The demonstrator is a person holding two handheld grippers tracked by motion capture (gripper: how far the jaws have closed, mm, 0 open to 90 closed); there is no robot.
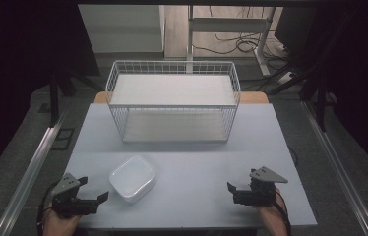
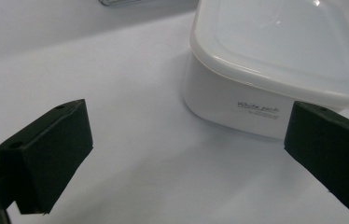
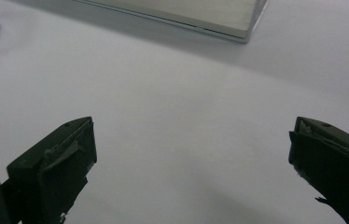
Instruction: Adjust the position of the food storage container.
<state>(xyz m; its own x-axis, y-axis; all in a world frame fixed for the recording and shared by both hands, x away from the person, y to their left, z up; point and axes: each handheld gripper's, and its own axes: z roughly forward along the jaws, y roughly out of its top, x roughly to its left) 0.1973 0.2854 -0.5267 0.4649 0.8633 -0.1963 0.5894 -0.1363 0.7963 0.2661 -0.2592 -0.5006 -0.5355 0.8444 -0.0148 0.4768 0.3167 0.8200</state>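
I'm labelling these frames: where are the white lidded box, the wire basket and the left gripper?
white lidded box (image 1: 132, 179), high view, middle of its lid.
wire basket (image 1: 172, 66), high view, far top rim.
left gripper (image 1: 95, 195), high view, midway between its open jaws.

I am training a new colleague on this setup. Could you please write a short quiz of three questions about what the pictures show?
1. True or false: the white lidded container stands inside the wire basket.
2. Which gripper is nearer to the container: A) left gripper, B) right gripper?
3. Fill in: the jaws of both grippers are ____ and hold nothing.

Key:
1. False. It stands on the table, in front of the basket and apart from it.
2. A. In the left gripper view the container lies just ahead of the jaws.
3. Open. In the right gripper view there is bare table between the jaws.
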